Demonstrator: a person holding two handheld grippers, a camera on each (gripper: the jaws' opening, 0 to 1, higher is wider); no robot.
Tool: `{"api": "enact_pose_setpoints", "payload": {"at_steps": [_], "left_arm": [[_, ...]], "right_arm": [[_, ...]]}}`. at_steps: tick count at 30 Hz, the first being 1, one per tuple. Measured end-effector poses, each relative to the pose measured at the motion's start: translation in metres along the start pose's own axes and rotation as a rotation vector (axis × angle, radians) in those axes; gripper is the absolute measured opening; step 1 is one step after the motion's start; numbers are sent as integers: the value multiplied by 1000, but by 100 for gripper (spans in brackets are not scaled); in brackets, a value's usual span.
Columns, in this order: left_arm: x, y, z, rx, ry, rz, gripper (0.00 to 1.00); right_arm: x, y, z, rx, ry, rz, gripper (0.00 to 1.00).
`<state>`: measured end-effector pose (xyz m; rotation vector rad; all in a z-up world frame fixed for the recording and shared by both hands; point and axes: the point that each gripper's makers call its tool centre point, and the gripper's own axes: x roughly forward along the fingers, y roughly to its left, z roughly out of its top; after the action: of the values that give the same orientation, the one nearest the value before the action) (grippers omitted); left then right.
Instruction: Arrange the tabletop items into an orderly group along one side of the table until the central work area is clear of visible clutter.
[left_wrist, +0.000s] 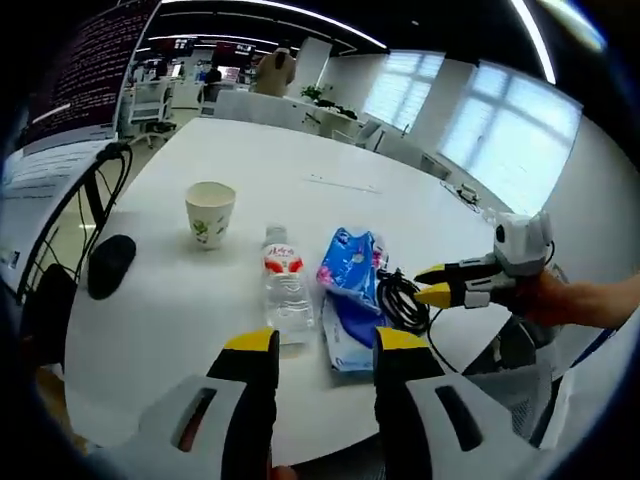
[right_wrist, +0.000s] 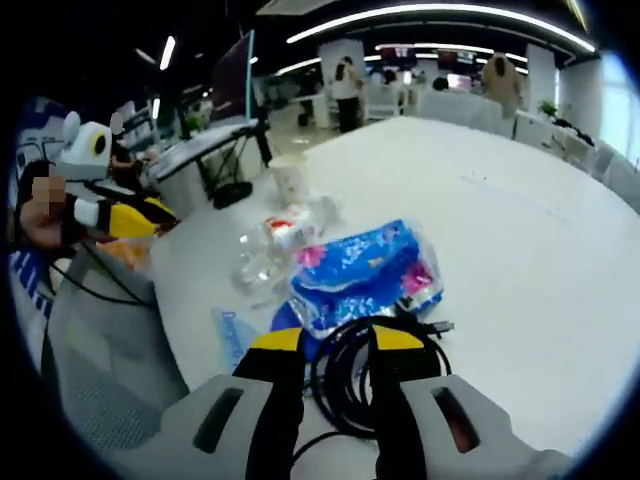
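With the right gripper (right_wrist: 335, 345) open astride the cable (right_wrist: 352, 385) and the left gripper (left_wrist: 325, 345) open and empty, close low across several loops, beside the tissue pack (right_wrist: 365, 270).

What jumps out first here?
The bright blue tissue pack near the white table's edge, with a black coiled cable beside it, right at the open right tongs. A clear water bottle lies on the pack's other side, ahead of the open left tongs; a paper cup stands further off.
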<state>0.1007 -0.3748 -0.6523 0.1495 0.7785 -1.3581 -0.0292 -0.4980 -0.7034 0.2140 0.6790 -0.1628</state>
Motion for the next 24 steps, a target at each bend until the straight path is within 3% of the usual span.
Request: {"api": "enact_pose_setpoints", "payload": {"at_steps": [6,15,24], "left_arm": [[12,13,11,5,3,29,36],[29,23,11,-93,31,69,35],[44,29,12,-131,80,80,36]], "right_arm": [[-22,0,-12,32,-21,-32,25],[-39,-14,-29,165,-55,-91,25],[-49,-14,-34,197,-66,-109,25]]}}
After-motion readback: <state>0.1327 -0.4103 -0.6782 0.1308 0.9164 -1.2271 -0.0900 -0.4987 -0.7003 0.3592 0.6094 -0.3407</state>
